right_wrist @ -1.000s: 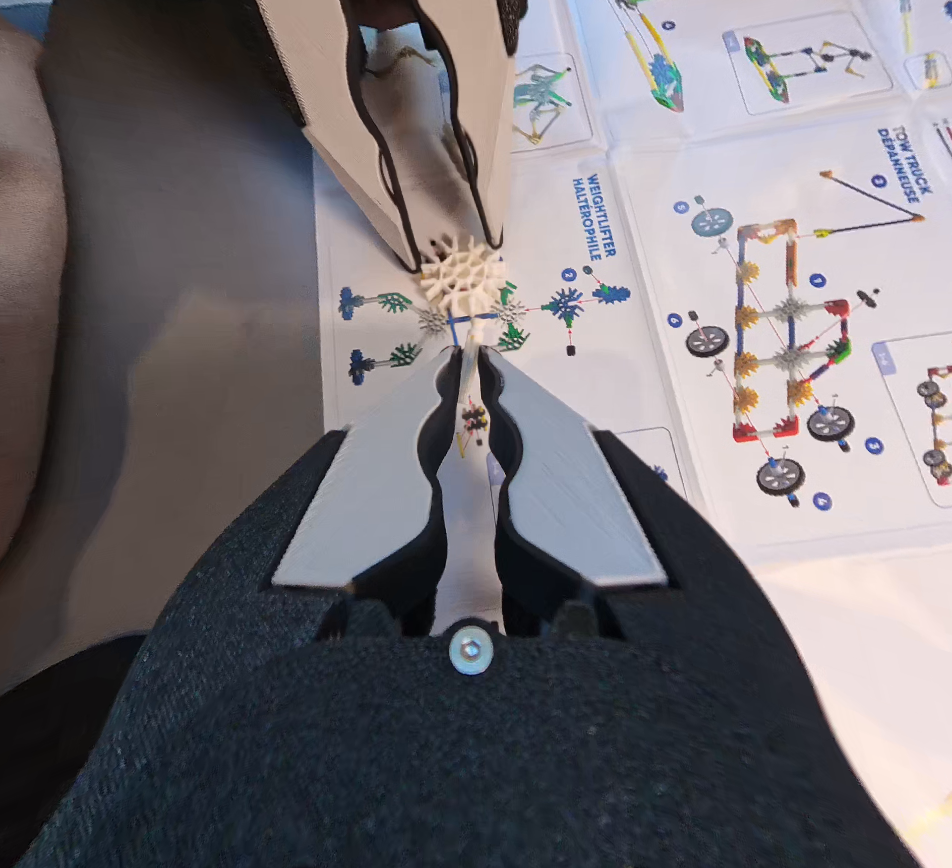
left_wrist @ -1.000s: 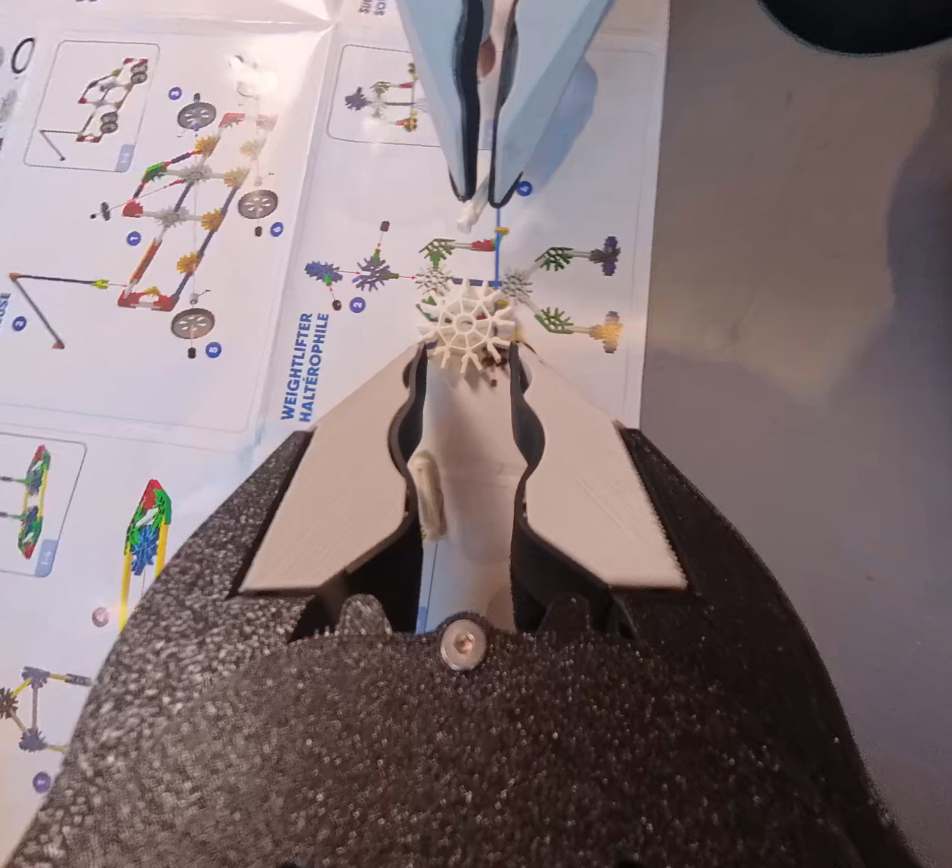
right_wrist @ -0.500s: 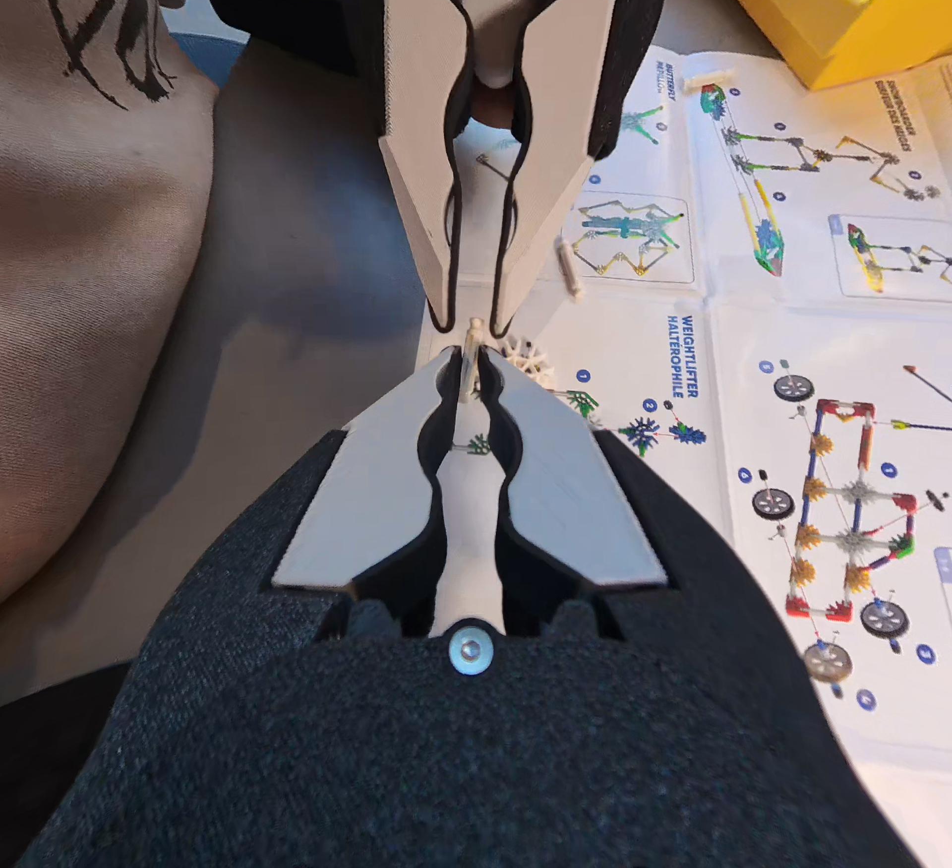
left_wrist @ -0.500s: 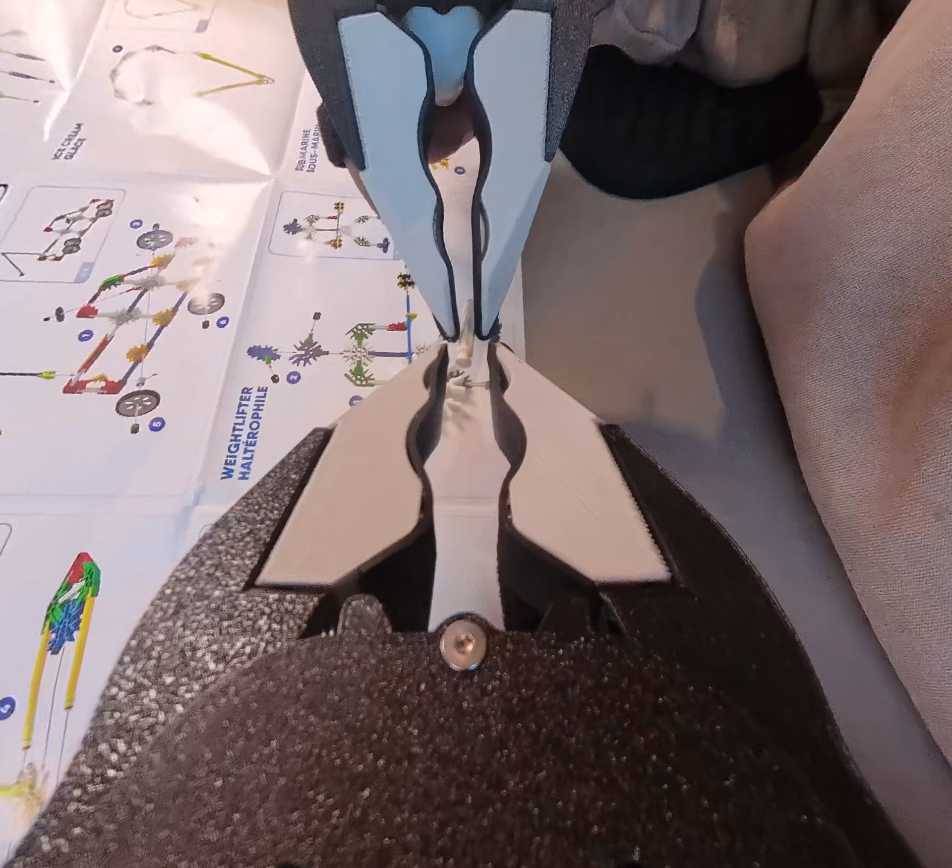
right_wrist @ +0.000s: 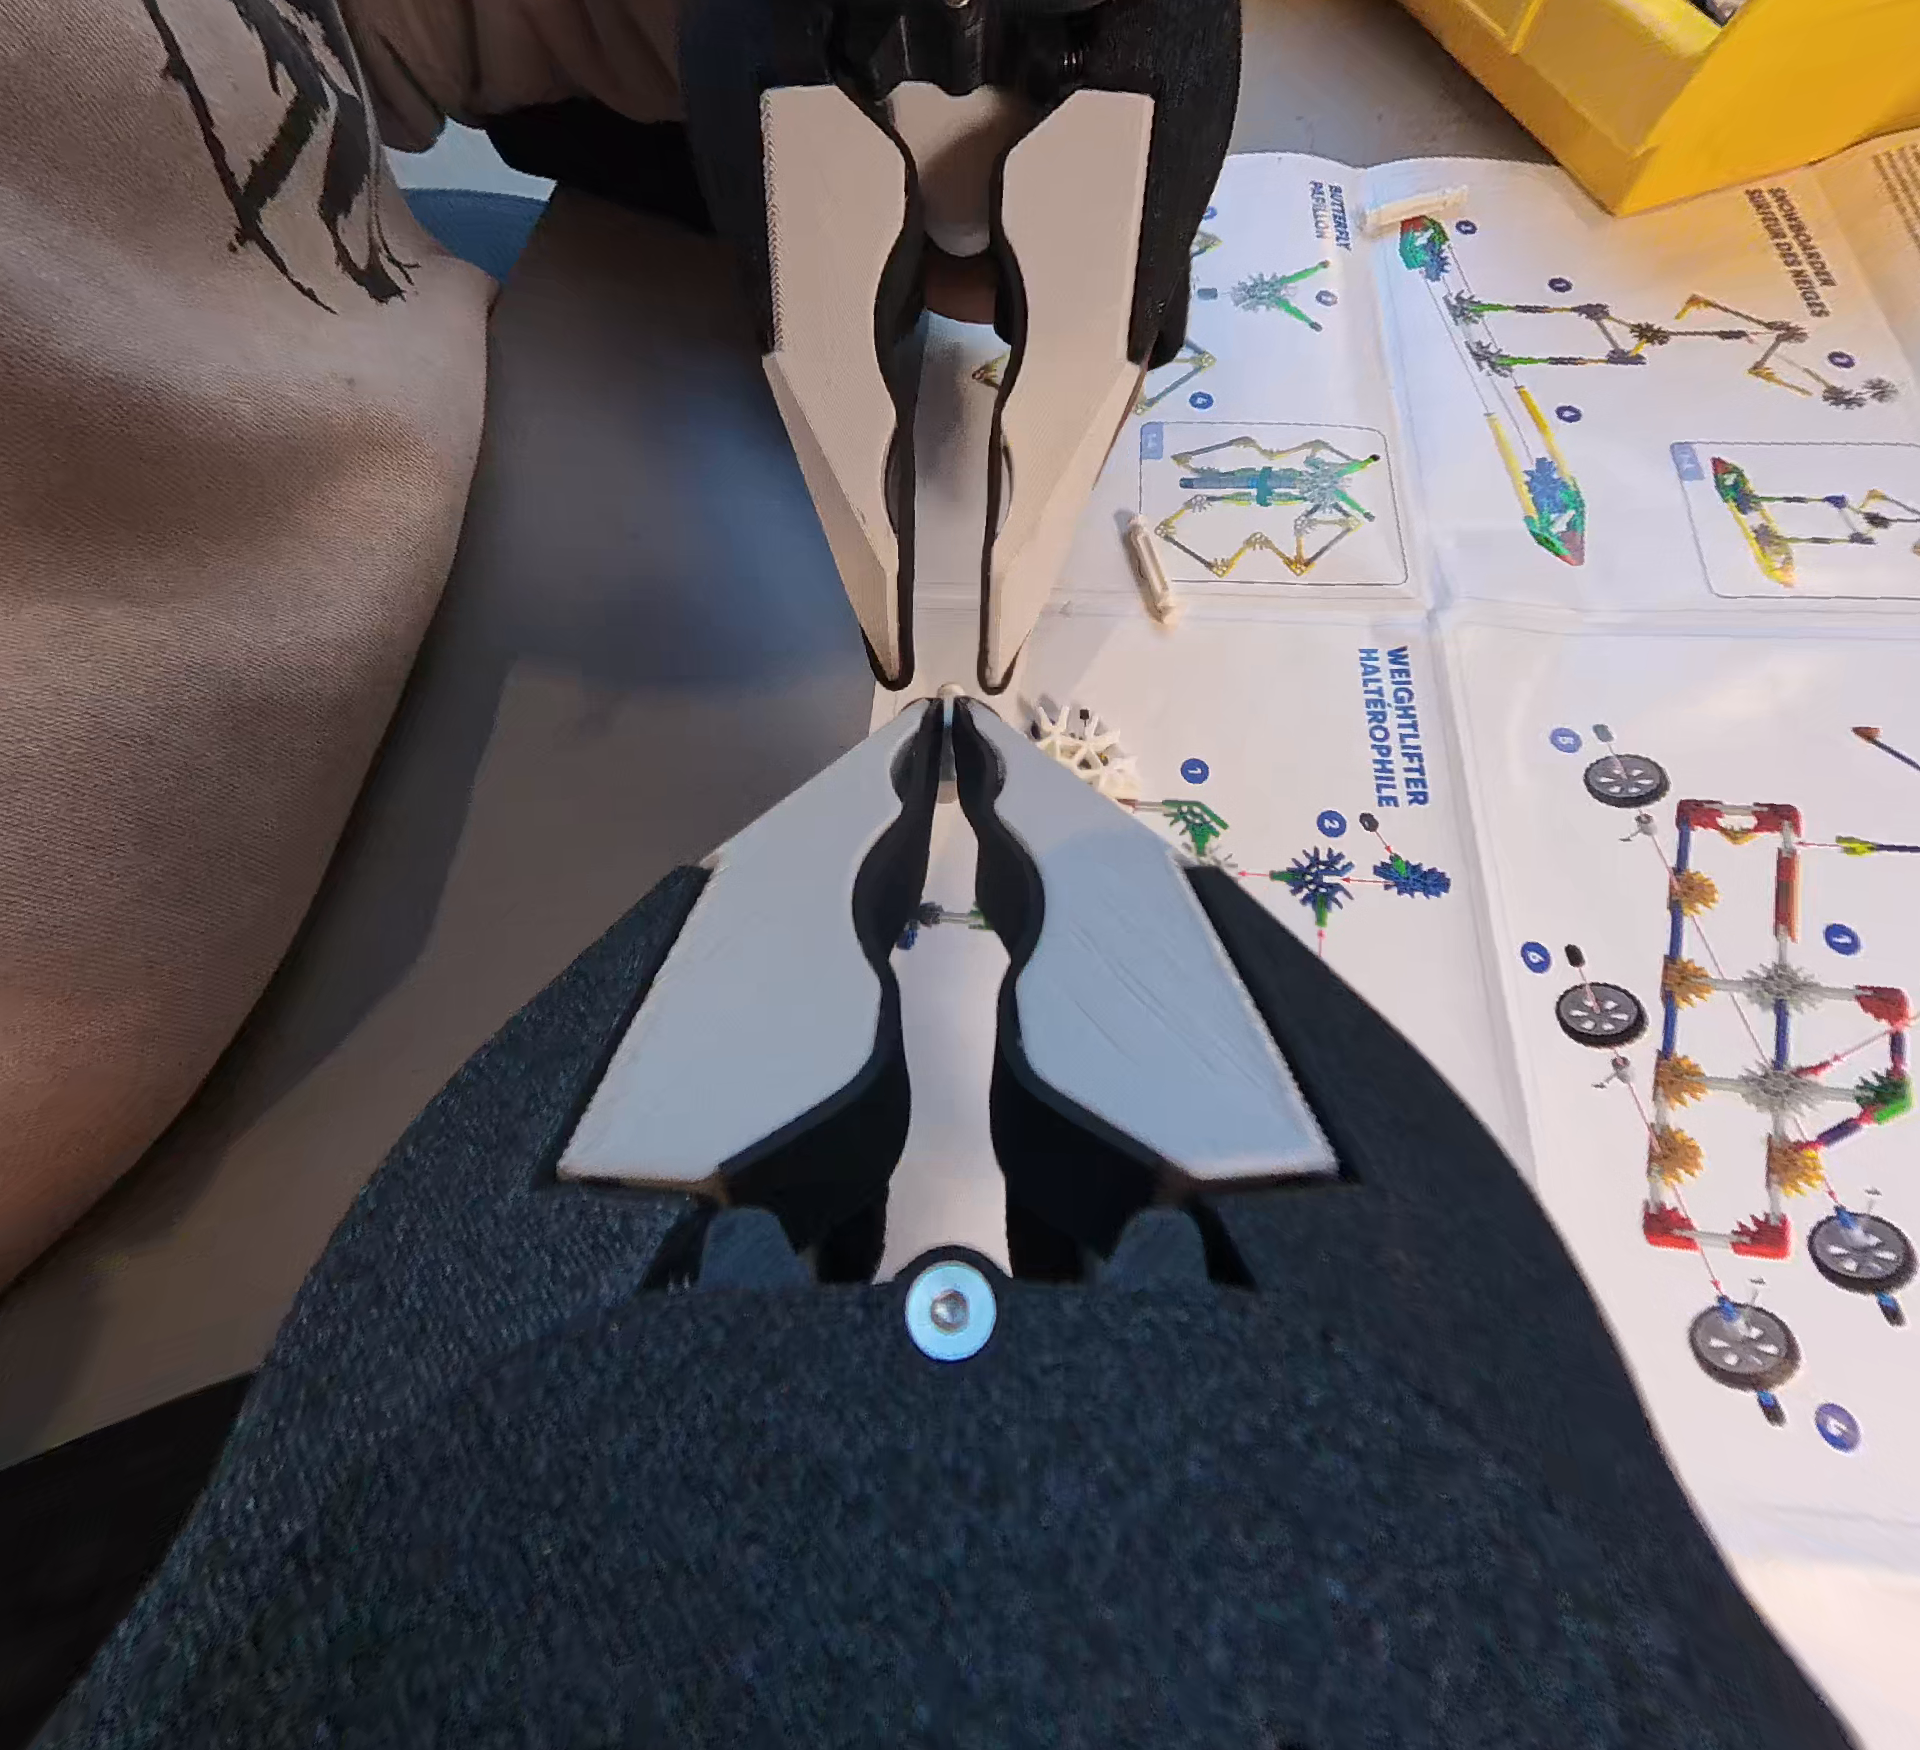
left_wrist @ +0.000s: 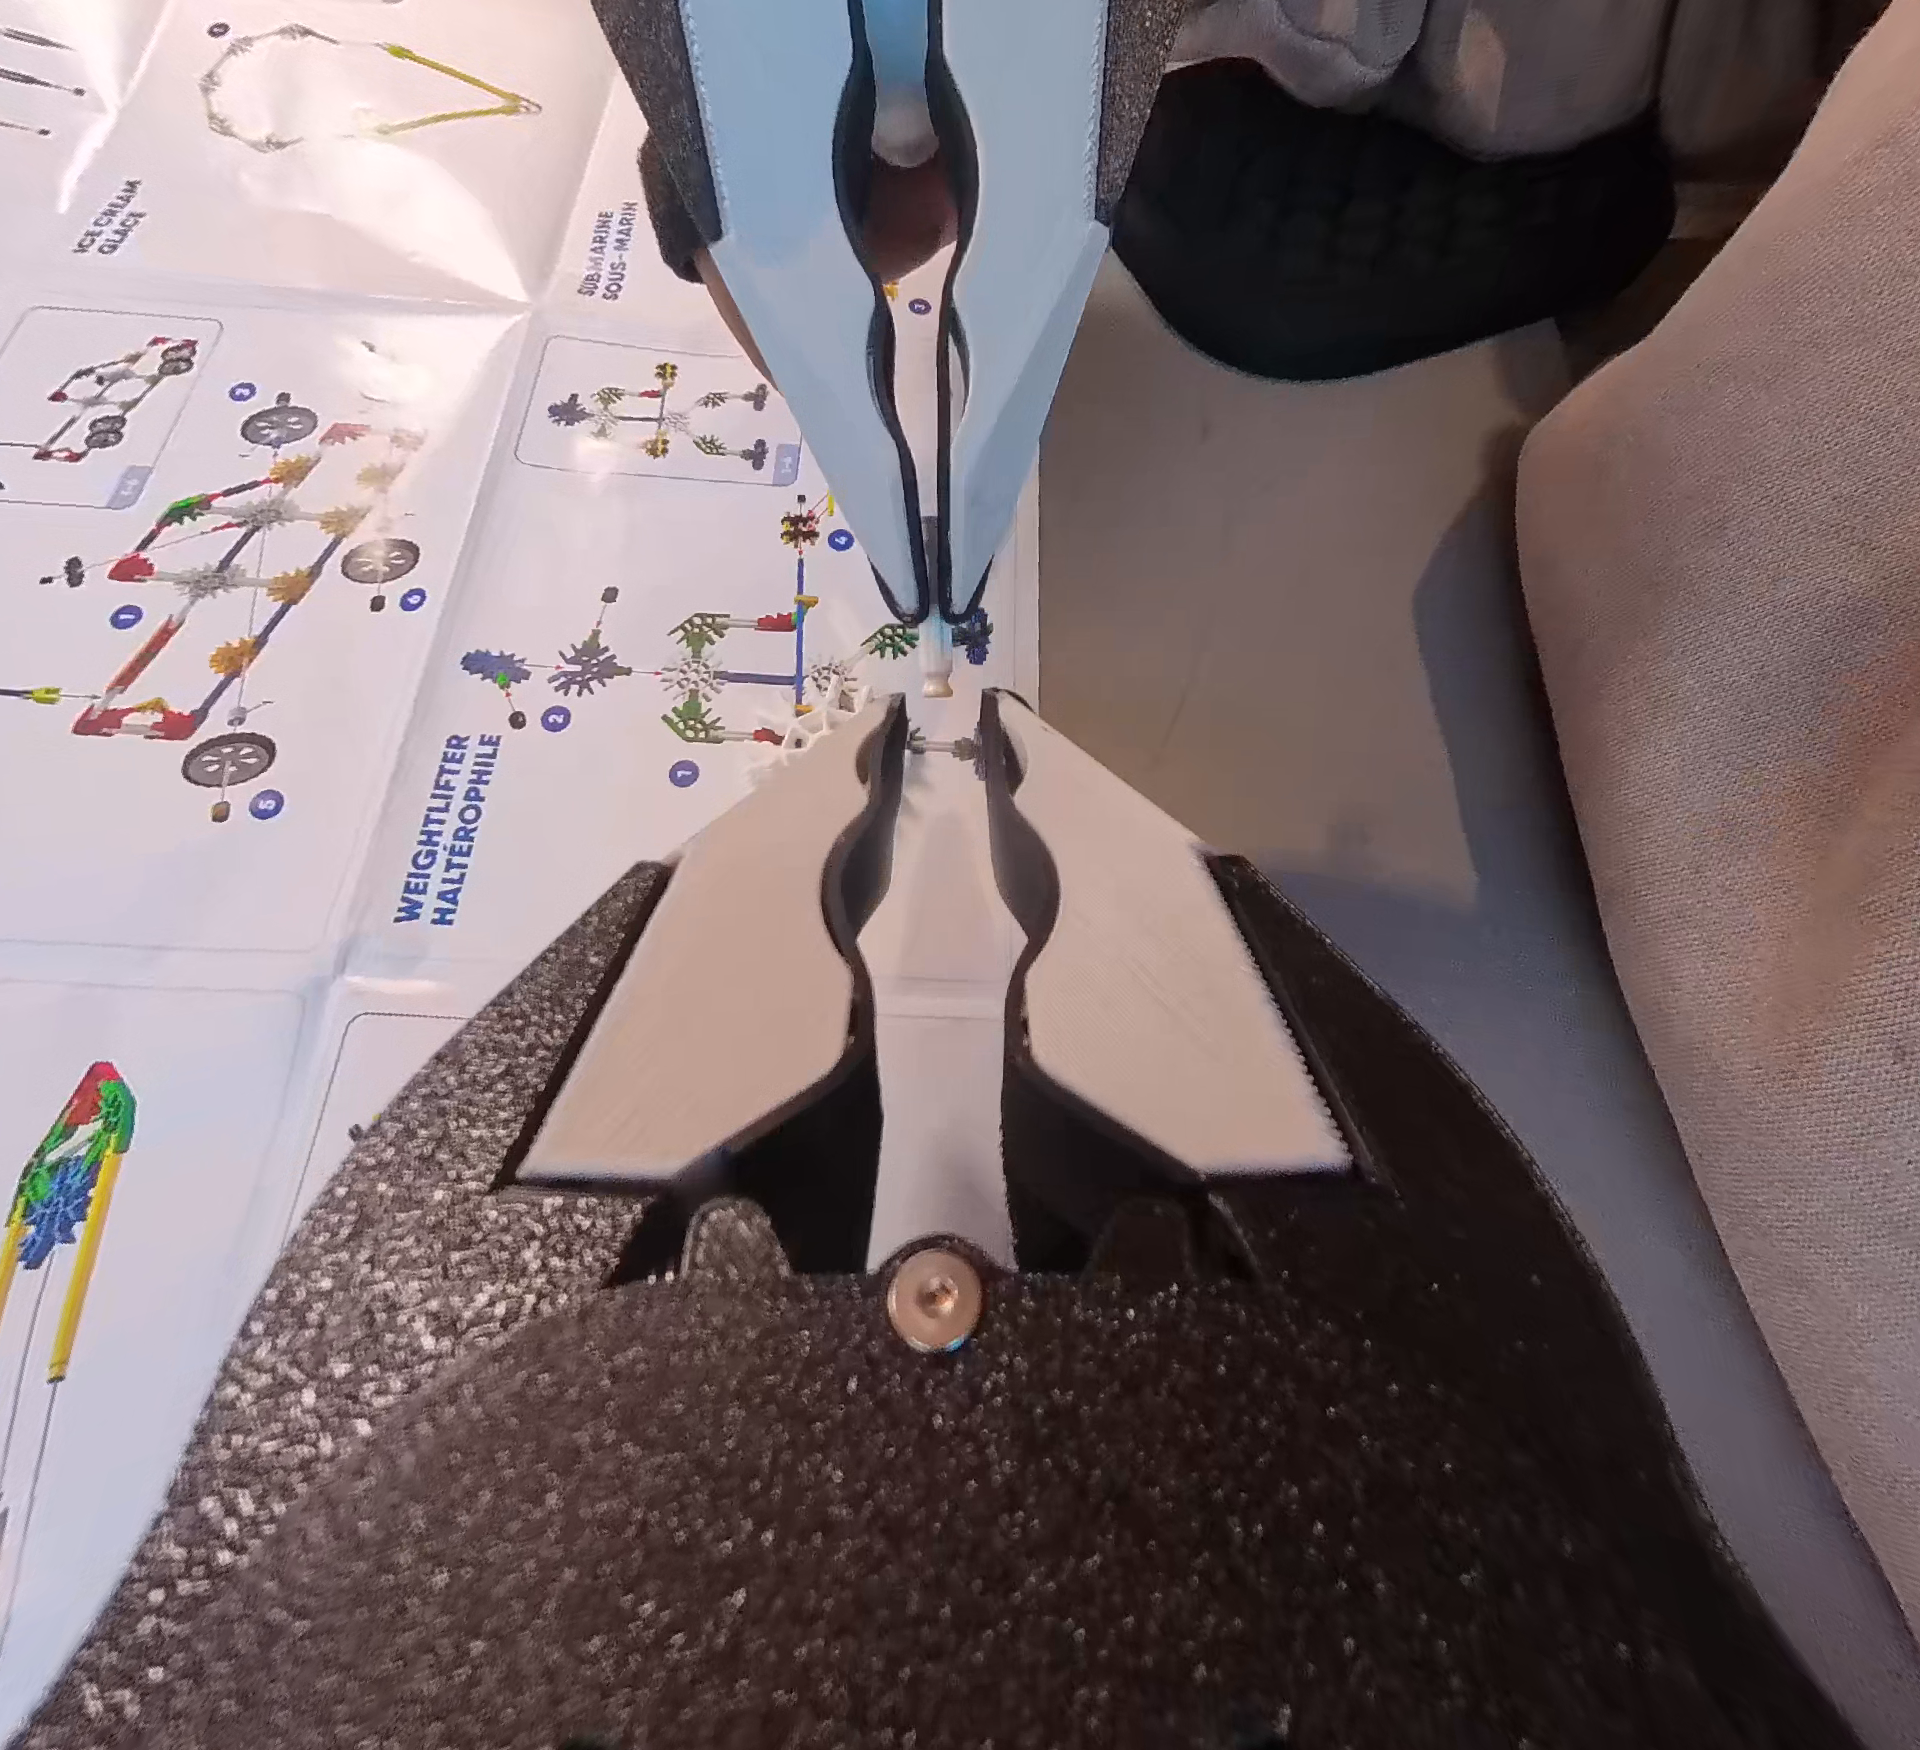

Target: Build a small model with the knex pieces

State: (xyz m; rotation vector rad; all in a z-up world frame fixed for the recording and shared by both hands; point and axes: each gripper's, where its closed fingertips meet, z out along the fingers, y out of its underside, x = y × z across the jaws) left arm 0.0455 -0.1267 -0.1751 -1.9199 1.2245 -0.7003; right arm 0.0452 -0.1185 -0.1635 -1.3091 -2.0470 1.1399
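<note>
Sheet (left_wrist: 312, 869) with blue printed headings, unquoted

Warm, fairly bright light falls on the grey tabletop (left_wrist: 1247, 661), and the glossy white folded instruction sheet (left_wrist: 312, 869) throws back pale glare patches near its creases. Soft-edged shadows of both claws lie on the tabletop toward its bare edge beside the sheet. In the left wrist view the opposite claw's pale fingers (left_wrist: 769, 246) look bluish. Wide-angle distortion bends lines at the frame edges, and the near black housings blur slightly; the sheet's centre is sharp.
</note>
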